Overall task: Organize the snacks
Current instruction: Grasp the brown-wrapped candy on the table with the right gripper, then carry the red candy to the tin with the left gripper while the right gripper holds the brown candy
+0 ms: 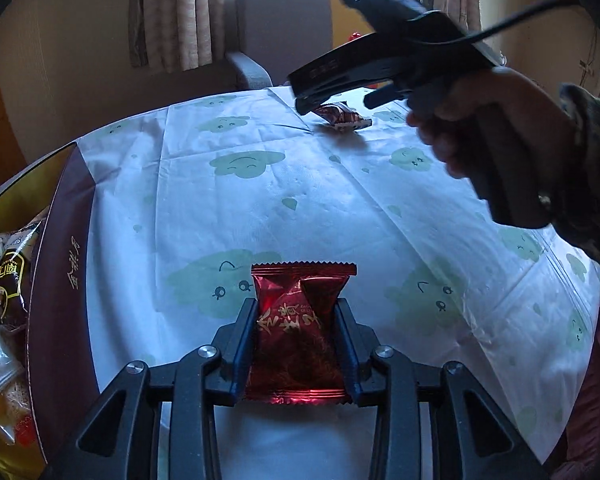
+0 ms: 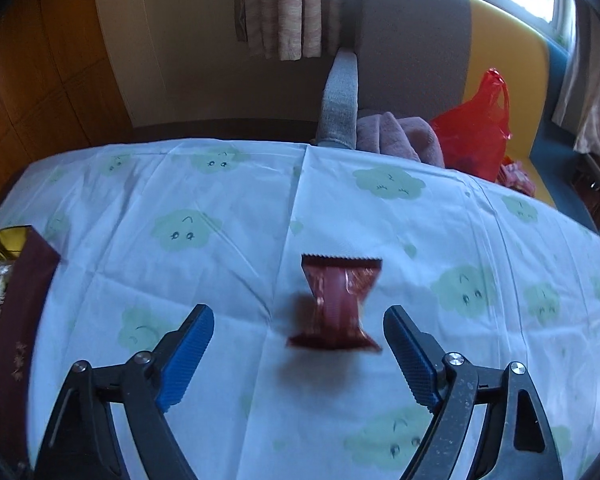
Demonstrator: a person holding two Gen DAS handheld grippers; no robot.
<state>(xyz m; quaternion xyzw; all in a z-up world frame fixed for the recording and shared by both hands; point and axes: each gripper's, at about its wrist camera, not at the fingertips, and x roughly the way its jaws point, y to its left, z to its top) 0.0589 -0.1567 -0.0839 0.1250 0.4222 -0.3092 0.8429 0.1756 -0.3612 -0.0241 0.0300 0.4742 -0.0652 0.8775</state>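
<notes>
My left gripper is shut on a shiny red snack packet with gold lettering, its blue pads pressing on both sides just above the tablecloth. A second red packet lies flat on the cloth. My right gripper hangs open over it, one finger on each side and neither touching. In the left wrist view the right gripper is at the far side of the table, a hand on its handle and the second packet below its tips. A maroon box with several wrapped snacks stands at the left.
A white tablecloth with green cloud faces covers the round table. The maroon box sits at its left edge. Behind the table are a grey armchair, a pink cloth and a red plastic bag. Curtains hang at the window.
</notes>
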